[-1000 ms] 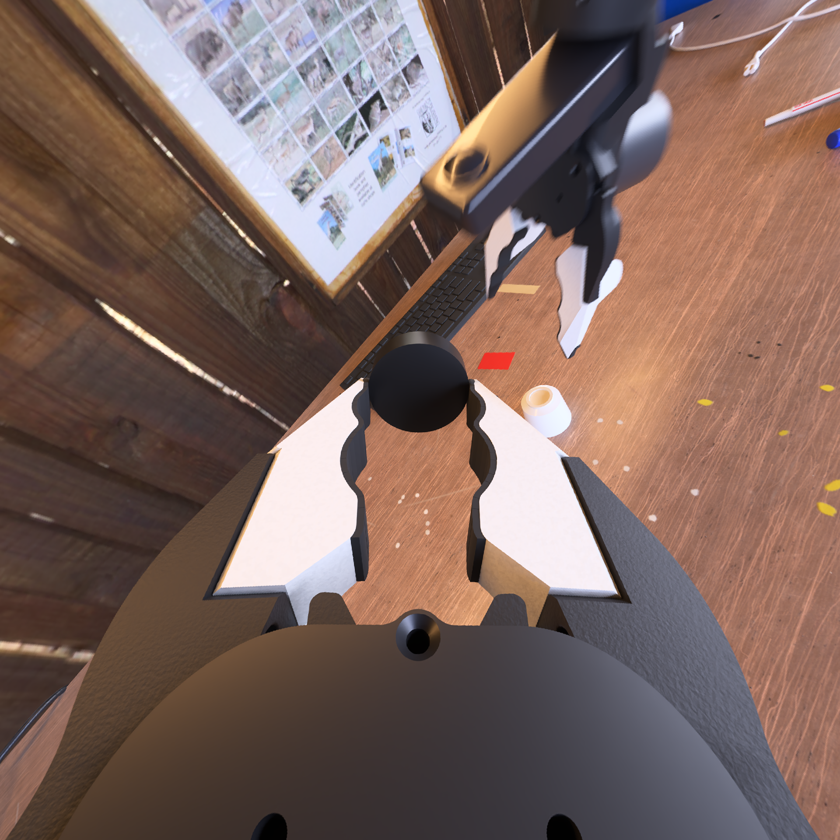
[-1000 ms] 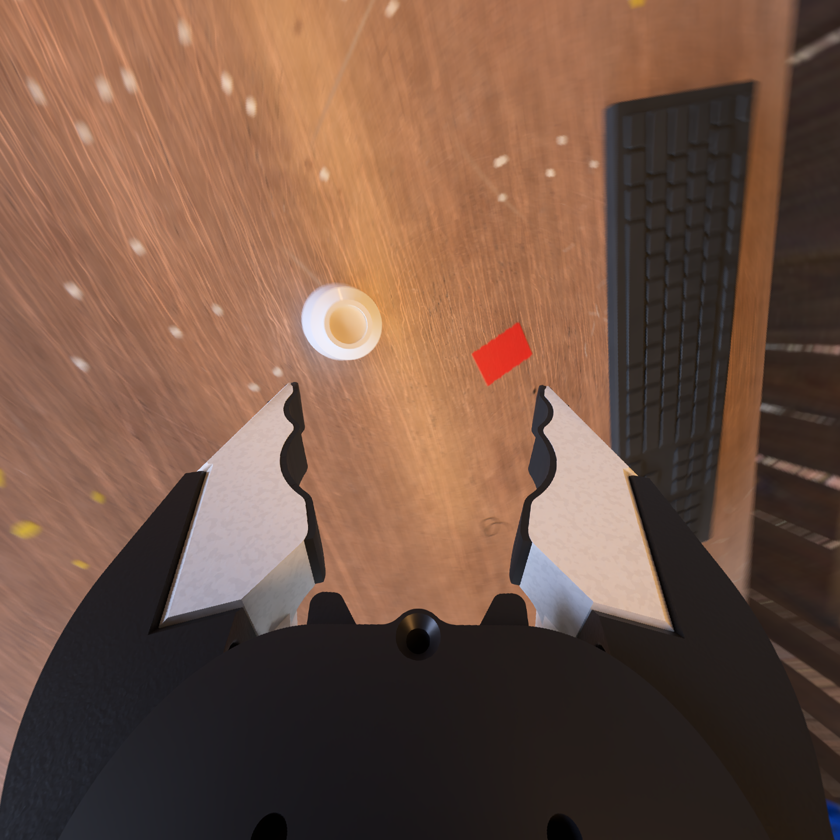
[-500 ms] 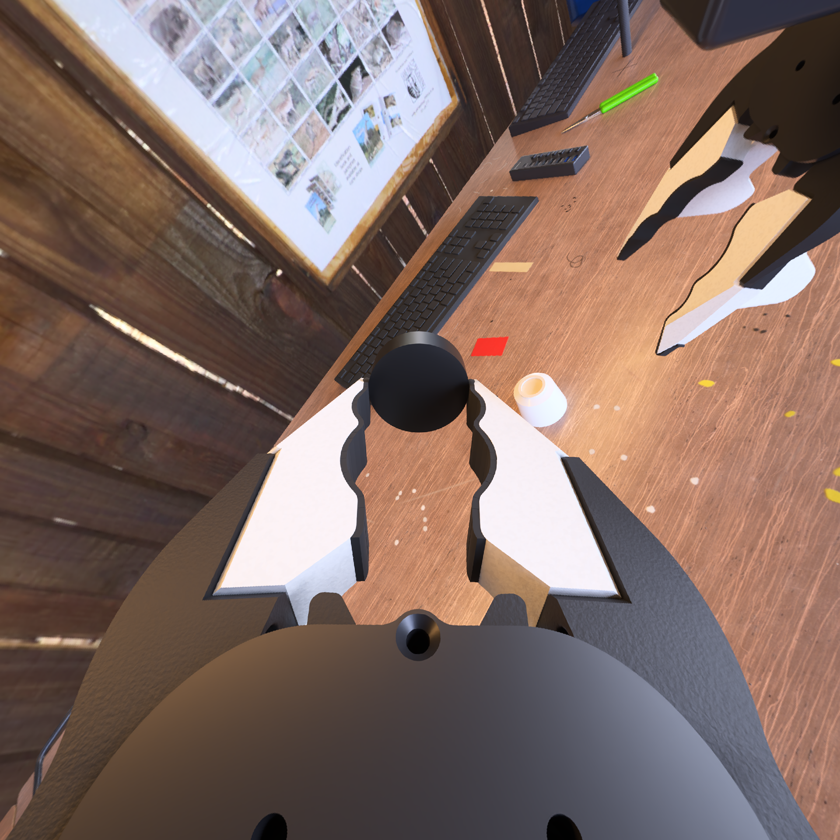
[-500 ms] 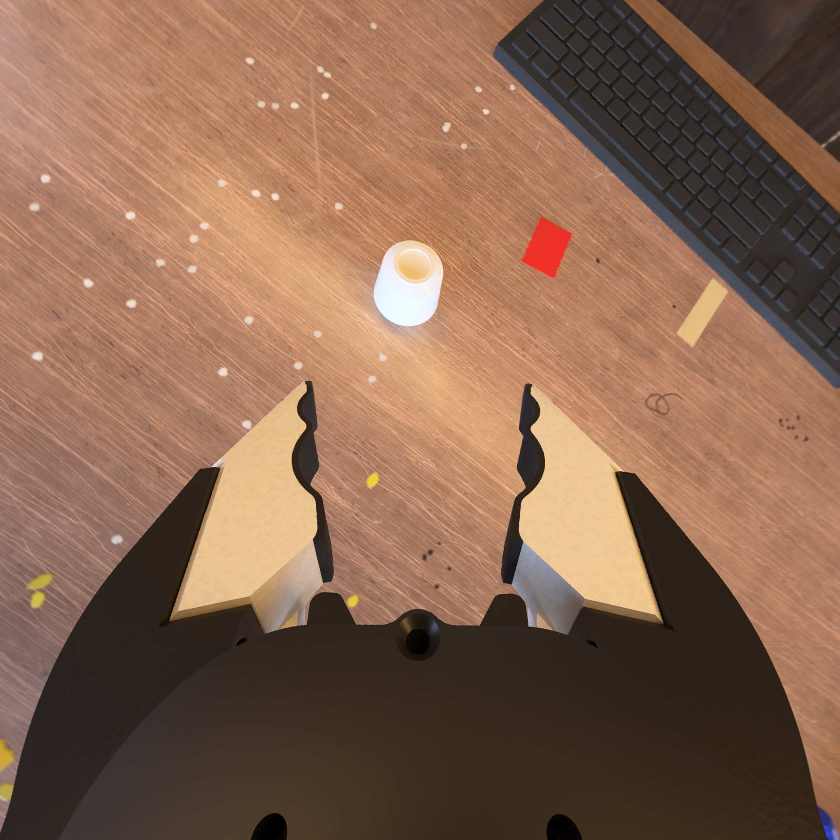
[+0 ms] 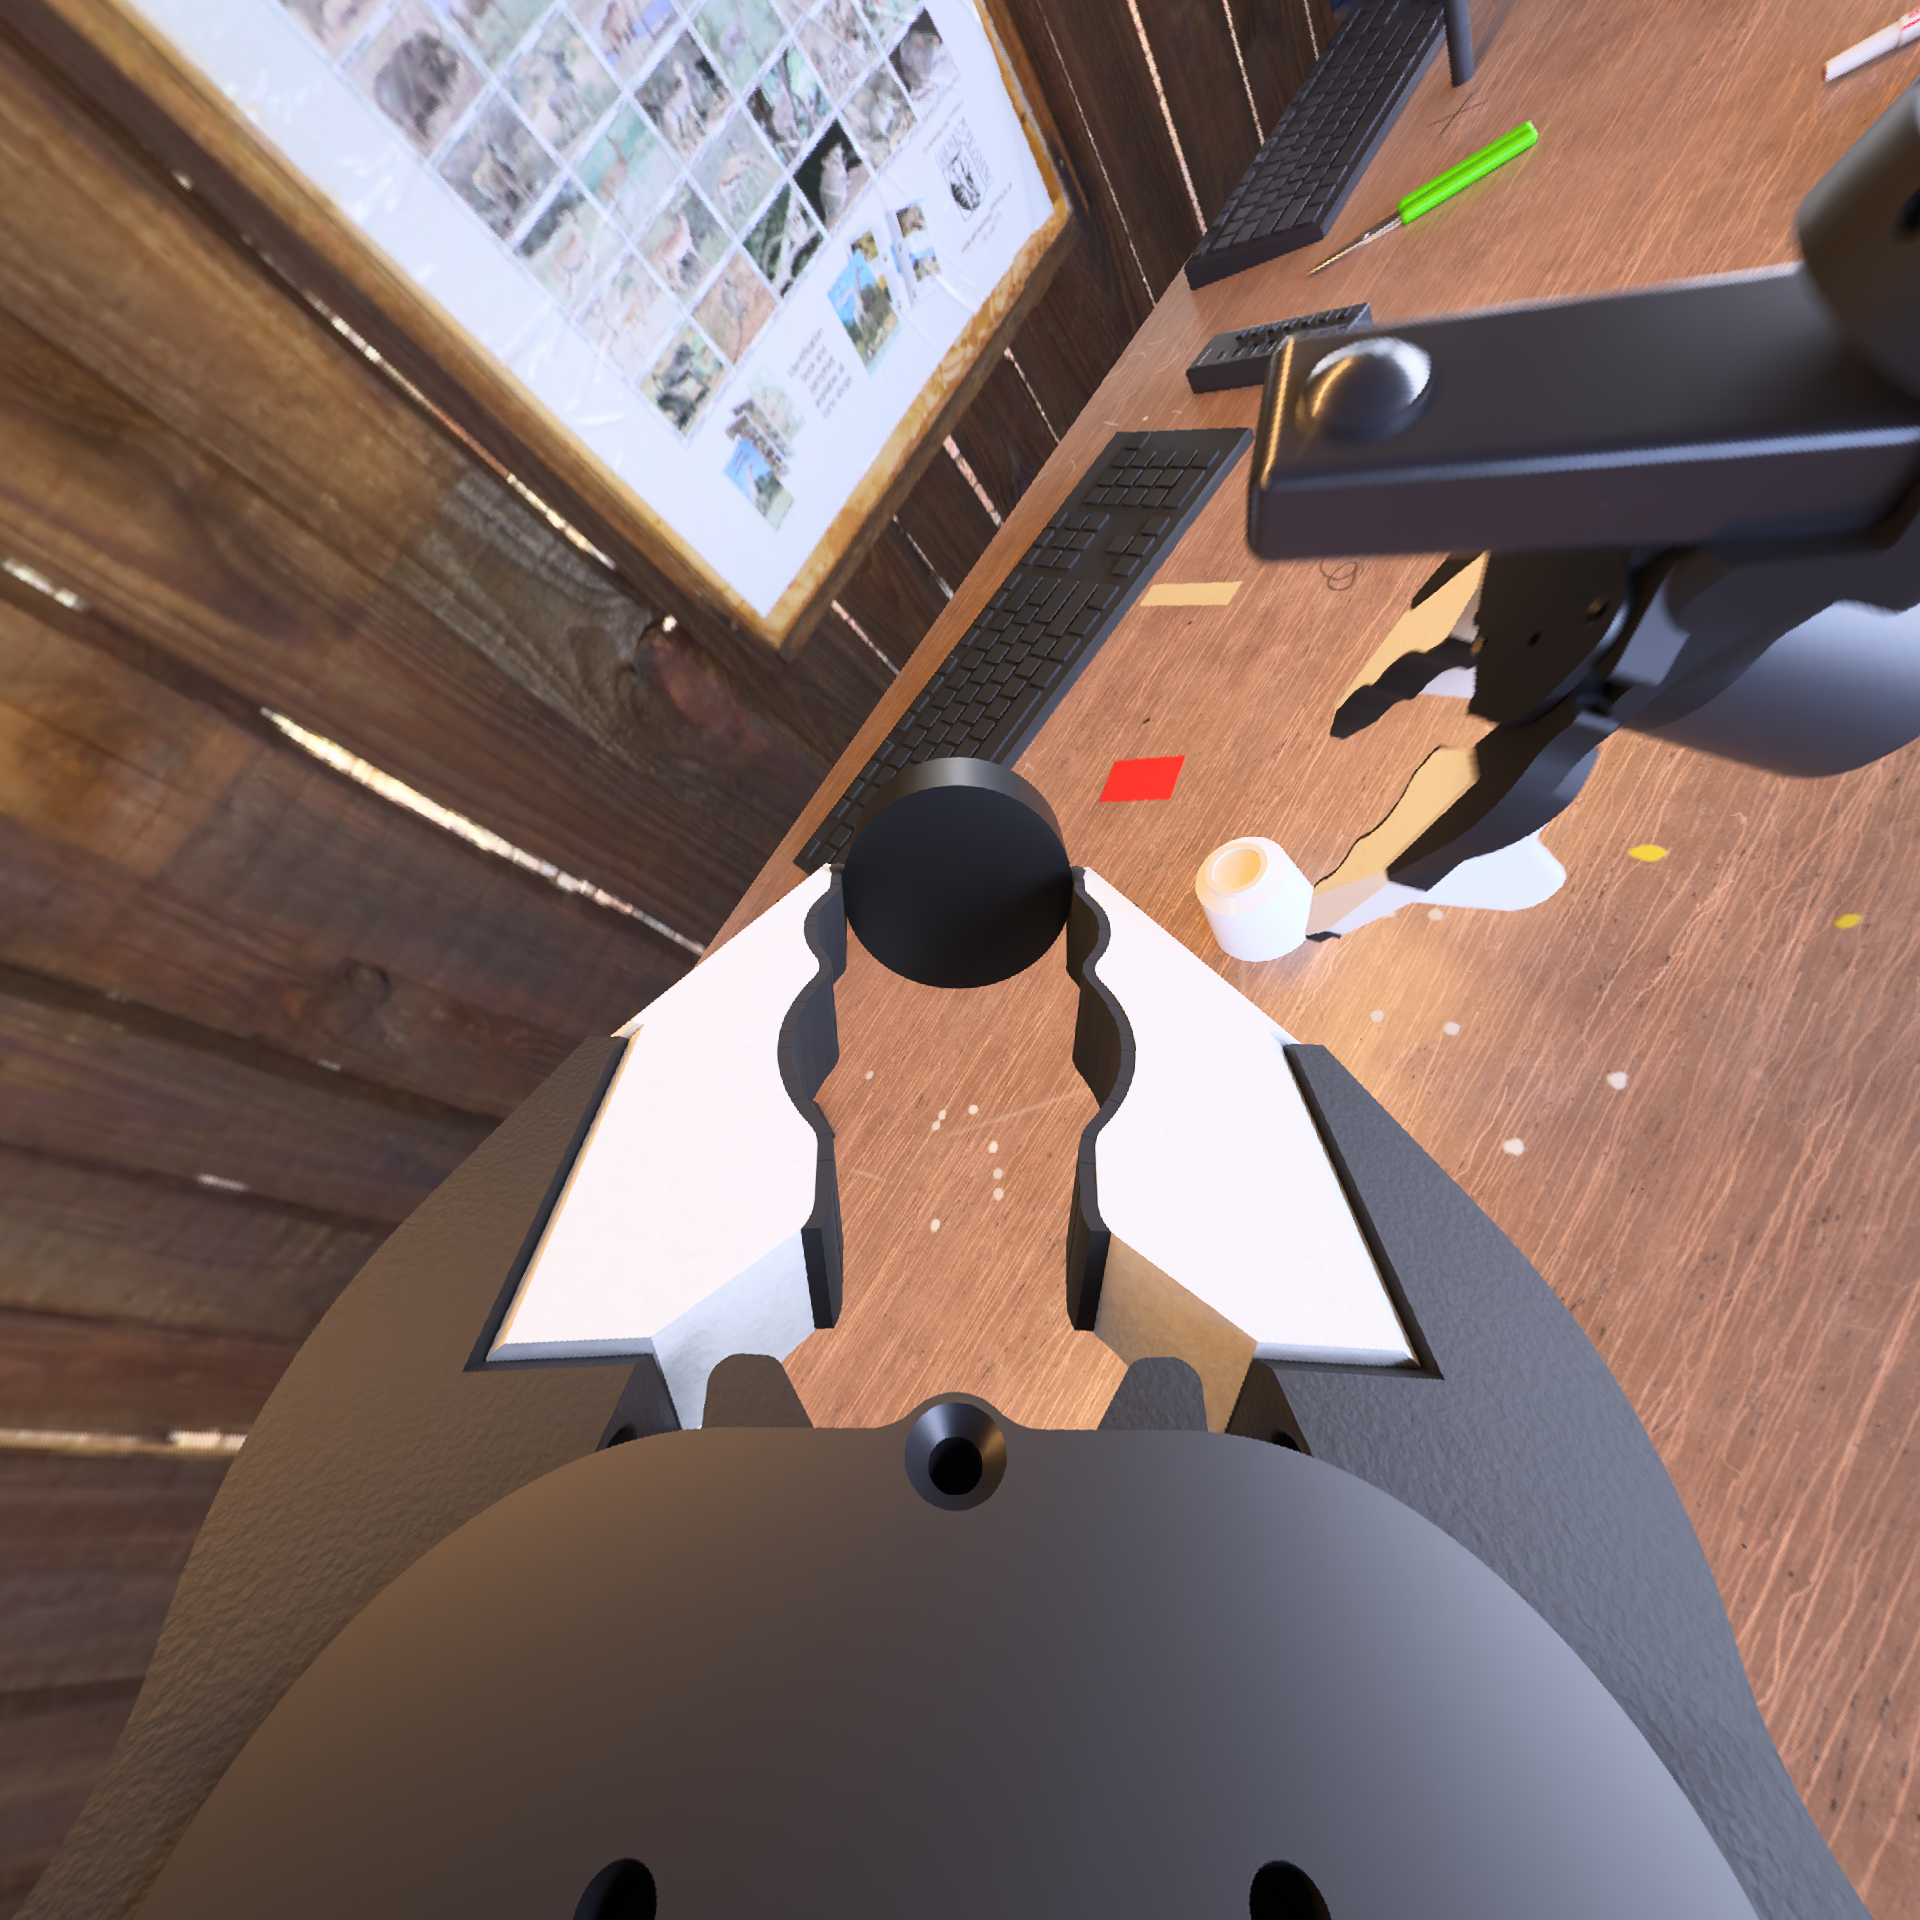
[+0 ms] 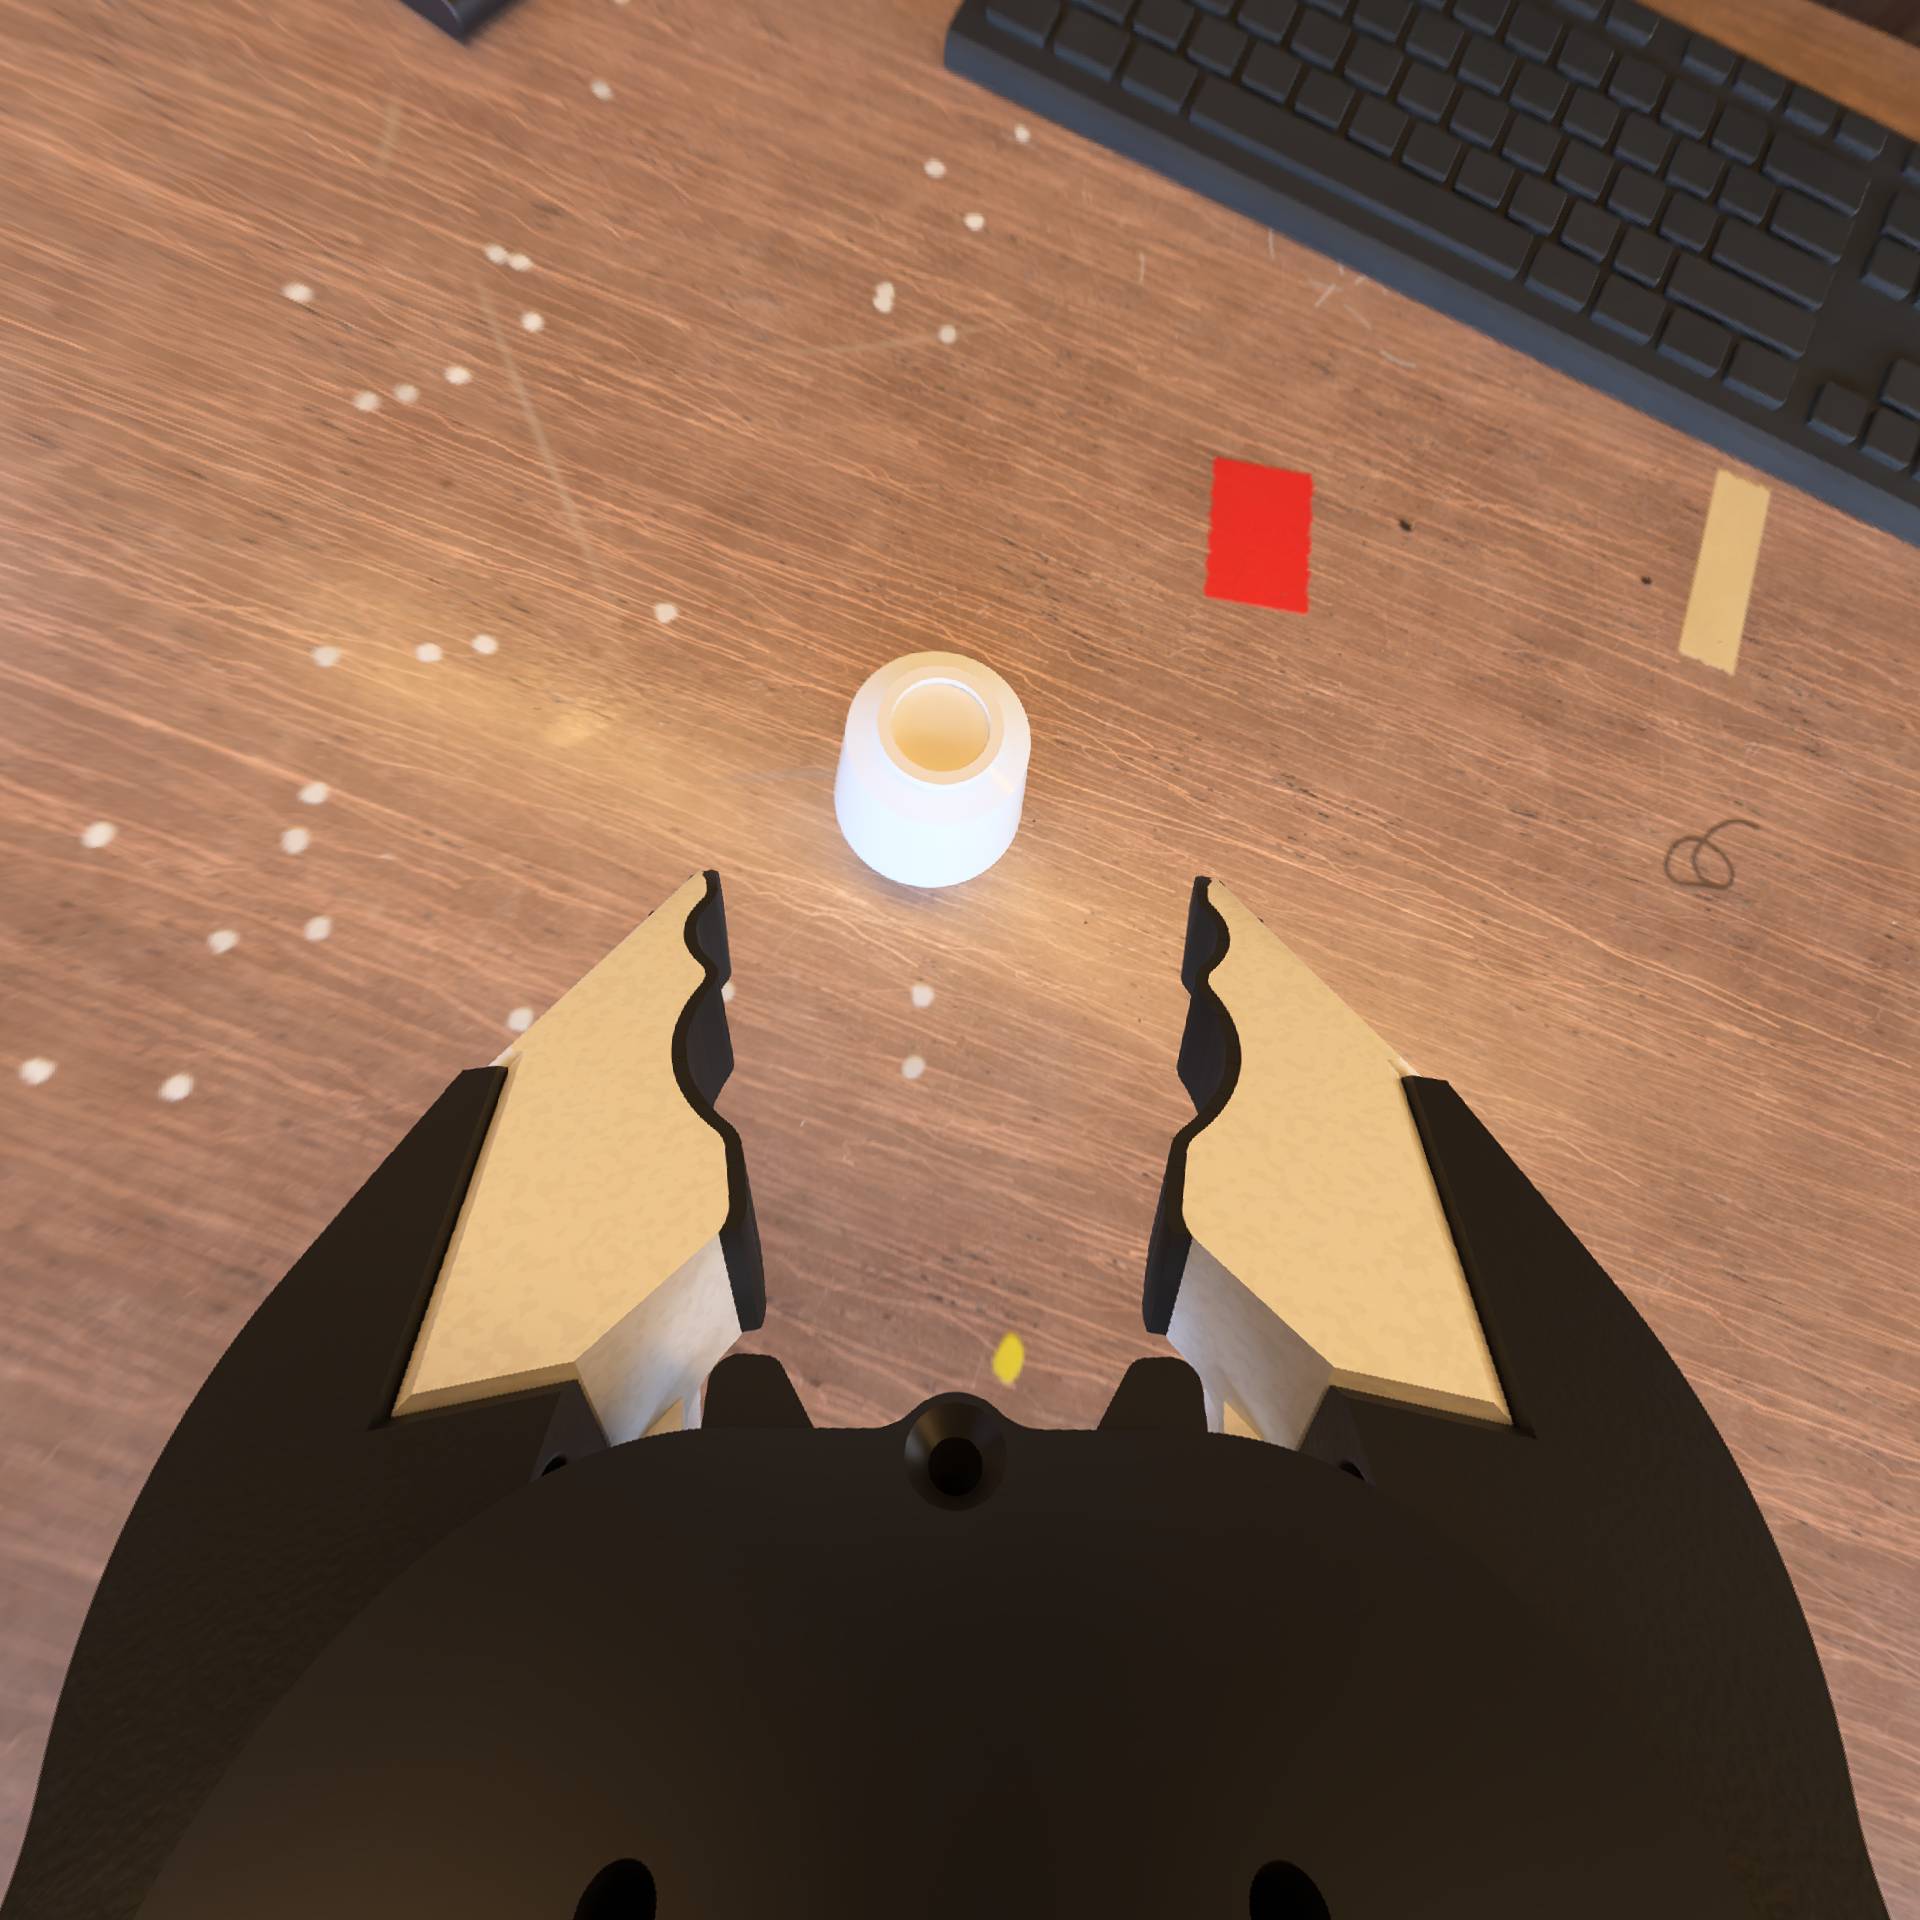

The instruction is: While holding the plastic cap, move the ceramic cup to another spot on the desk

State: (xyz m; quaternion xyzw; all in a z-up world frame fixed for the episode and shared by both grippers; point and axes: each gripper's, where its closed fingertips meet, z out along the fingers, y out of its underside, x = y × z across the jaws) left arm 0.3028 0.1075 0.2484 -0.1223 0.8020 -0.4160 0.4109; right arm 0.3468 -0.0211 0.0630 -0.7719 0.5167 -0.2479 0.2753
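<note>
My left gripper [image 5: 954, 894] is shut on a round black plastic cap [image 5: 956, 878] and holds it above the wooden desk [image 5: 1662, 1195], near its wall-side edge. A small white ceramic cup [image 6: 932, 769] stands upright on the desk, open end up. It also shows in the left wrist view [image 5: 1252, 896], right of the cap. My right gripper [image 6: 954, 883] is open and empty, its fingertips just short of the cup, one on each side of its line. In the left wrist view the right gripper [image 5: 1392, 790] reaches down at the cup's right side.
A black keyboard [image 6: 1507, 197] lies along the wall edge beyond the cup, also in the left wrist view [image 5: 1039, 623]. A red patch [image 6: 1259, 535] and a tan tape strip [image 6: 1725, 569] lie flat near it. Farther off are a second keyboard [image 5: 1320, 145], a green screwdriver [image 5: 1455, 177] and a framed poster [image 5: 623, 239].
My right gripper has turned and come down toward the cup, which now sits centred just ahead of its open fingers. My left gripper has kept still with the cap.
</note>
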